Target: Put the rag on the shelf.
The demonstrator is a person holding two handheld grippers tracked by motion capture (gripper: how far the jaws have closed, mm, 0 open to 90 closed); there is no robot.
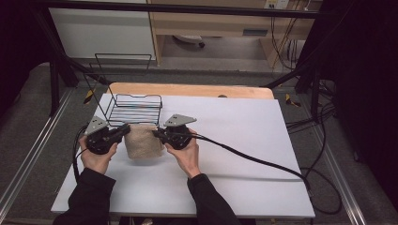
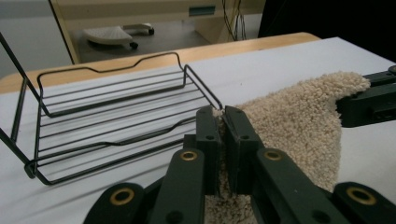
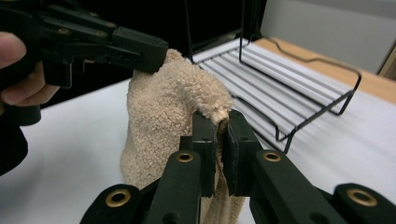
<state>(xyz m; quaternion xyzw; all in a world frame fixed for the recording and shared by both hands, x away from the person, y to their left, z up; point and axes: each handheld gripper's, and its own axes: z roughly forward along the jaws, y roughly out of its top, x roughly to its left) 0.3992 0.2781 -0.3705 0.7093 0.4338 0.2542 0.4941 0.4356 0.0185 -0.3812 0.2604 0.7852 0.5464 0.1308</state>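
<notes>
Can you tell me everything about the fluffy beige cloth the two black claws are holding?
The fluffy beige cloth looks like looped terry towel, thick and nubbly. It hangs doubled over, lifted at its top edge, with its lower part resting on the white table. The left gripper pinches one top corner and the right gripper pinches the other, both jaws closed on the fabric. It sits just in front of the black wire basket.

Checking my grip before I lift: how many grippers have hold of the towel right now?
2. The left gripper is shut on the beige towel's left top corner, and the right gripper is shut on its right top corner, just in front of the wire rack.
</notes>
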